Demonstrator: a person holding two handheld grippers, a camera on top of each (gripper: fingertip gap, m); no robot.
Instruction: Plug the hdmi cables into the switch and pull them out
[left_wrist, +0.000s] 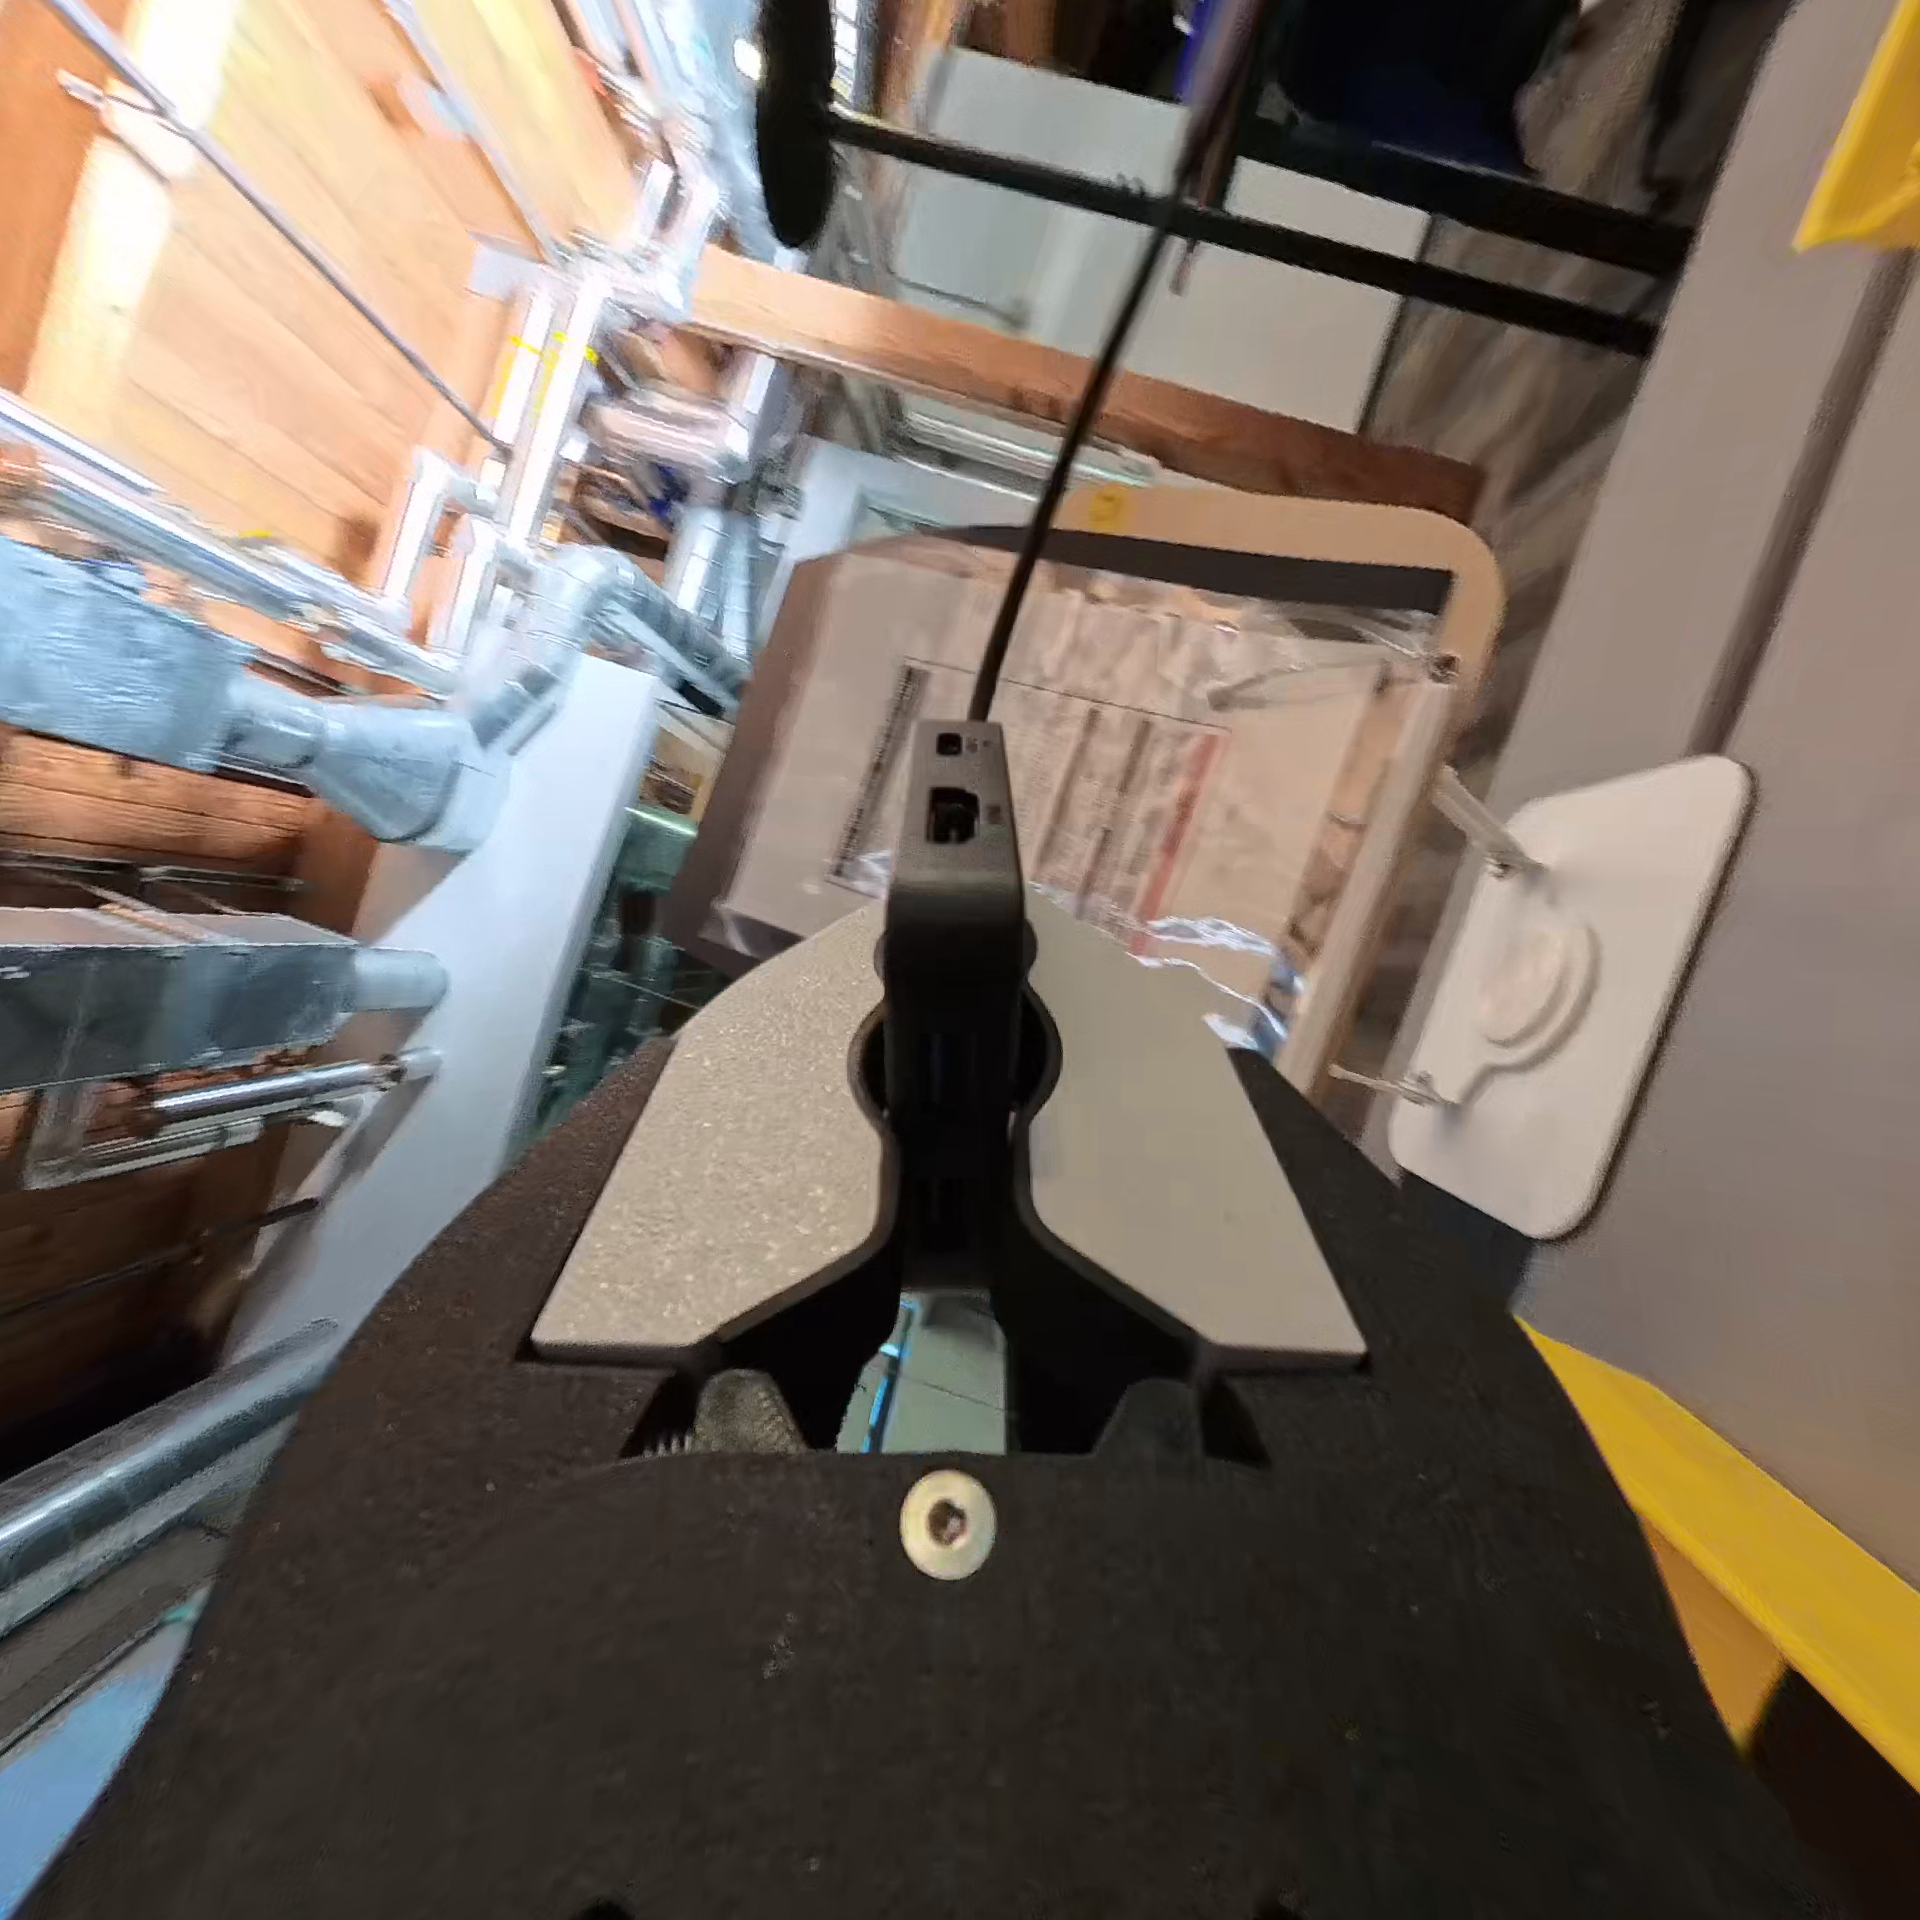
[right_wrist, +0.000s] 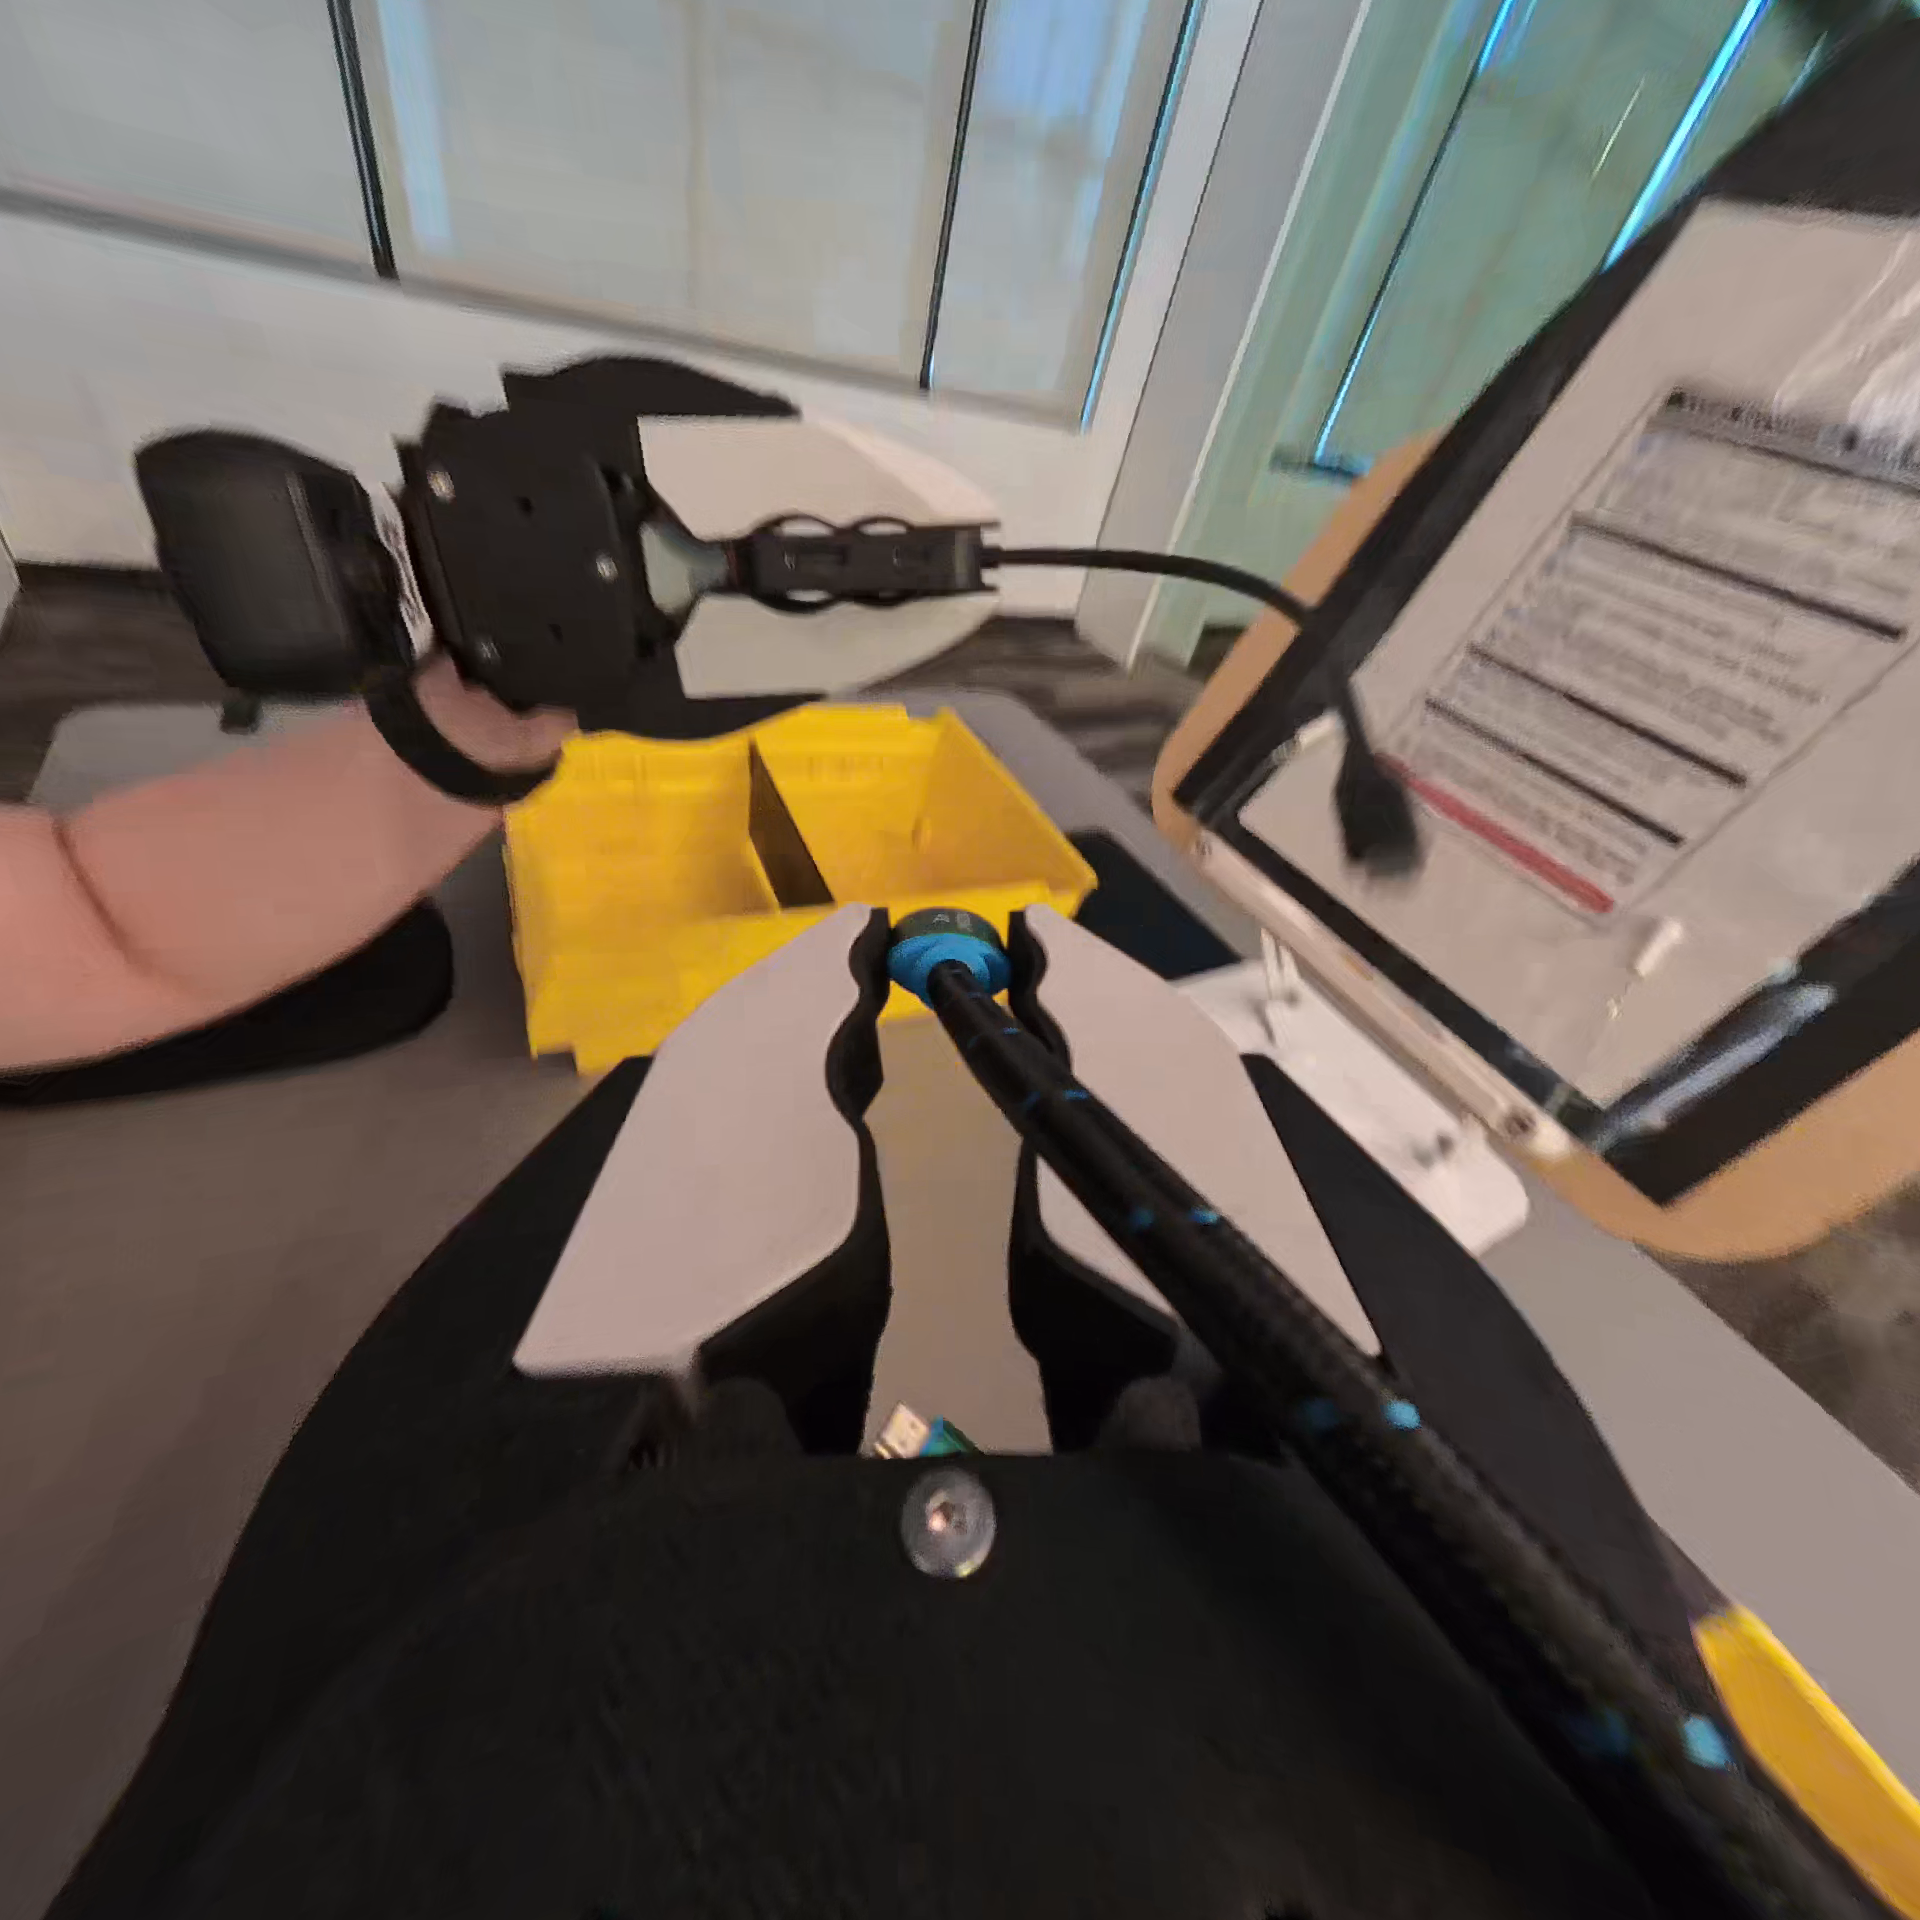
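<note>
Above the grey surface with a yellow bin, the left gripper pinches the black switch. The right gripper pinches a braided hdmi cable by its blue-collared plug

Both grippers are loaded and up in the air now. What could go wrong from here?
The right gripper pinches the braided HDMI cable only at its blue collar, so the plug may twist.

The switch sits edge-on in the left gripper and might slip under insertion force.

Its black lead dangles near the framed sign and could snag.
</note>
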